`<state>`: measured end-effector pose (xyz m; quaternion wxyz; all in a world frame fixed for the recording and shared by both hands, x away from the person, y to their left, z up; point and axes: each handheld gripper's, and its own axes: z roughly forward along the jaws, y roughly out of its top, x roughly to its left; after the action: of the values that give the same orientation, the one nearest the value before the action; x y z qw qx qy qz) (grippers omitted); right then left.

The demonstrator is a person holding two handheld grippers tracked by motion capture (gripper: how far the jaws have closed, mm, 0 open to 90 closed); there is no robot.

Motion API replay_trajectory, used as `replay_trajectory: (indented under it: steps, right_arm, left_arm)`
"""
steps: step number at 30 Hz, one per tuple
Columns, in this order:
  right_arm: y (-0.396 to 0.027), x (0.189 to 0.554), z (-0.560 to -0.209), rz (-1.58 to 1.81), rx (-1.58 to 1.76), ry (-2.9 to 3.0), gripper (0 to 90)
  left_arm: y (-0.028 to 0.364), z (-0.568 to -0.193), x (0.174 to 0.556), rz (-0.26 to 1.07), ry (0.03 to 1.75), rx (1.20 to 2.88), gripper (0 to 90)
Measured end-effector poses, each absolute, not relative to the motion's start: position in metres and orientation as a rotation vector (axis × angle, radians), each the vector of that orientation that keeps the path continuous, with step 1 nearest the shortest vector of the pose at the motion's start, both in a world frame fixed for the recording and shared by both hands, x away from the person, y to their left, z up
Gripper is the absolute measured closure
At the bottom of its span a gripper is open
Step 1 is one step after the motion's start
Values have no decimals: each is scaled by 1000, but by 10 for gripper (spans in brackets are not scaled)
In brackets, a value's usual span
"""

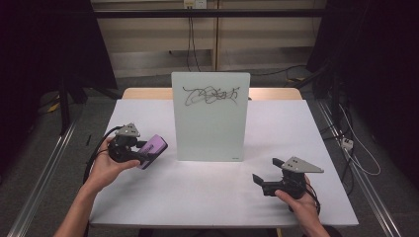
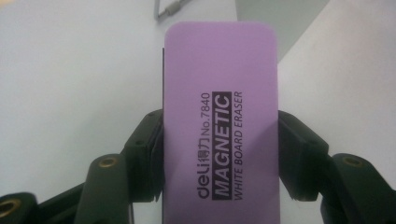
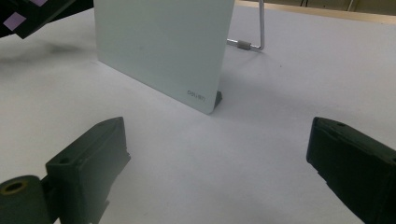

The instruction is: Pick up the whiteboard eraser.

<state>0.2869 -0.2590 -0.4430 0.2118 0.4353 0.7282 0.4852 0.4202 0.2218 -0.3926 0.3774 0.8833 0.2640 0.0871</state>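
A small whiteboard (image 1: 210, 116) stands upright on its stand in the middle of the table, with black scribbles (image 1: 211, 95) near its top. My left gripper (image 1: 143, 150) is shut on a purple magnetic whiteboard eraser (image 1: 154, 149), held just above the table to the left of the board. In the left gripper view the eraser (image 2: 219, 126) stands lengthwise between both black pads (image 2: 150, 154), label facing the camera. My right gripper (image 1: 268, 170) rests low at the front right with its jaws wide apart and nothing between them (image 3: 217, 172). The board's lower corner (image 3: 205, 100) lies ahead of it.
The white tabletop (image 1: 276, 123) has bare room in front of and beside the board. A wire stand leg (image 3: 254, 44) props the board from behind. A wooden strip (image 1: 276, 93) runs along the table's far edge. Cables (image 1: 346, 143) lie on the floor at the right.
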Motion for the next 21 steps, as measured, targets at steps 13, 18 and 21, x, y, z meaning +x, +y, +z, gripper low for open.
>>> replay_trajectory:
  steps: [13,18,21]
  right_arm:
    - [-259,284,-442,1353,1194,2030,50]
    - [-259,284,-442,1357,1191,2028,48]
    - [-260,285,-442,1358,1191,2027,48]
  left_arm:
    - [225,-378,412,371,695,2102,412]
    - [227,-372,409,395,711,2031,412]
    - [227,-370,407,414,721,2007,411]
